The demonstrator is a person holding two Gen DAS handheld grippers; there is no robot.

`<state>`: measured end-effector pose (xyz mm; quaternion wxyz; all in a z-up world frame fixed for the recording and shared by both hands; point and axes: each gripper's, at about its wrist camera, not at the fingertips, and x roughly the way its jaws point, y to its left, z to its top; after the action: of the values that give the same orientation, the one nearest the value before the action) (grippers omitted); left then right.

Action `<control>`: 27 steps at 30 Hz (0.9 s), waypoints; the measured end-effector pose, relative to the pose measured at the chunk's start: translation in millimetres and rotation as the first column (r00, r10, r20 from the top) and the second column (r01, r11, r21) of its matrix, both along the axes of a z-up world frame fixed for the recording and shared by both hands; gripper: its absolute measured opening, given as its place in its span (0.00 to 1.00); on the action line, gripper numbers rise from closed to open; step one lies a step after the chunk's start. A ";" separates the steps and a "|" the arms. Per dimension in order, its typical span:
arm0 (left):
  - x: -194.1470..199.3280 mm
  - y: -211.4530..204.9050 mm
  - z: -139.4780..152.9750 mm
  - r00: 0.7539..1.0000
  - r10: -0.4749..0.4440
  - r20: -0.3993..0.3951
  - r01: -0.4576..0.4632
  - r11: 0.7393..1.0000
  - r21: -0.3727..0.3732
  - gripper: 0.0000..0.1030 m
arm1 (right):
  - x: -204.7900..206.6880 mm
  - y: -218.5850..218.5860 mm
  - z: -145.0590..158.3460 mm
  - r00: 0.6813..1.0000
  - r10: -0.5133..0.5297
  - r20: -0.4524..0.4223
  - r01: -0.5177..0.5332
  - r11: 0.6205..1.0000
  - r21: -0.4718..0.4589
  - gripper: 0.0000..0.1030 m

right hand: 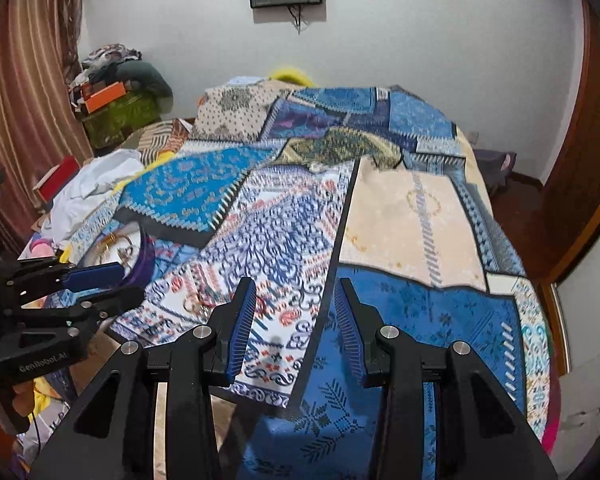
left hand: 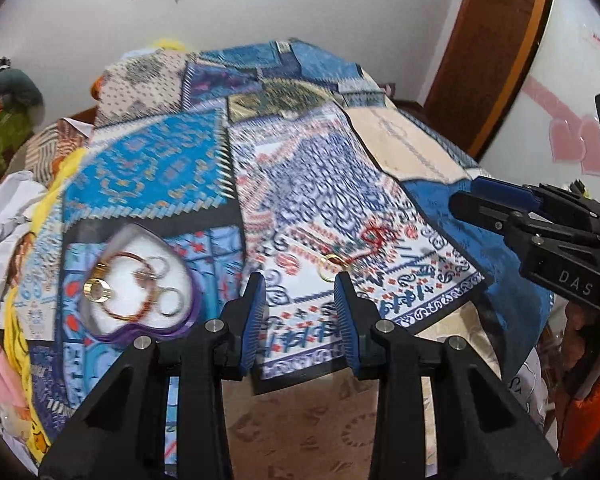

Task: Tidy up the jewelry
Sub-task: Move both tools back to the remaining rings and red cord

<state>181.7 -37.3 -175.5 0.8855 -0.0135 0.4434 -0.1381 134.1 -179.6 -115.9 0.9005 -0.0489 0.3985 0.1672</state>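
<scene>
A heart-shaped white dish with a purple rim [left hand: 140, 280] lies on the patterned cloth at the left and holds several rings and bangles [left hand: 128, 284]. It also shows in the right wrist view [right hand: 138, 252], partly behind the other gripper. A gold ring [left hand: 332, 266] lies loose on the cloth beside a red string ornament [left hand: 374, 236]; the ring shows blurred in the right wrist view [right hand: 194, 302]. My left gripper [left hand: 300, 280] is open and empty, hovering just short of the ring. My right gripper [right hand: 296, 286] is open and empty over the cloth, to the right.
The patchwork cloth [left hand: 300, 160] covers a bed or table whose front edge drops off near the grippers. Yellow and white clothes [left hand: 16, 216] pile at the left. A wooden door [left hand: 496, 40] stands at the right, and a heap of clutter [right hand: 116, 92] in the far left corner.
</scene>
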 end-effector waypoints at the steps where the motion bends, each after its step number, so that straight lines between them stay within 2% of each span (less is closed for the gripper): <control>1: 2.2 -3.8 -3.3 1.000 -0.008 -0.008 0.008 1.000 0.000 0.33 | 1.0 -0.8 -2.4 1.000 -0.001 -0.005 0.001 1.000 0.000 0.36; 10: 22.7 -16.3 -21.4 0.999 -0.025 -0.043 0.024 1.000 -0.004 0.33 | 6.4 -12.7 -15.9 0.999 0.000 -0.046 0.000 1.000 0.011 0.36; 18: 30.0 -21.5 -24.0 0.999 -0.042 -0.029 0.042 0.999 -0.013 0.33 | 10.9 -7.4 -24.4 0.997 0.020 -0.069 -0.019 1.000 0.012 0.36; 20: 29.6 -21.6 -24.7 0.999 -0.046 -0.024 0.045 0.999 -0.019 0.20 | 11.3 -4.6 -25.8 0.997 0.027 -0.072 -0.026 1.000 0.010 0.36; 27: 25.7 -10.8 -23.3 0.999 -0.045 -0.019 0.044 0.997 -0.061 0.10 | 10.7 3.5 -28.8 0.994 0.057 -0.090 -0.056 0.998 0.014 0.36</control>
<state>207.4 -48.1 -198.8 0.8768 -0.0319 0.4482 -0.1711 144.8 -176.1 -144.7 0.8767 -0.0473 0.4362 0.1972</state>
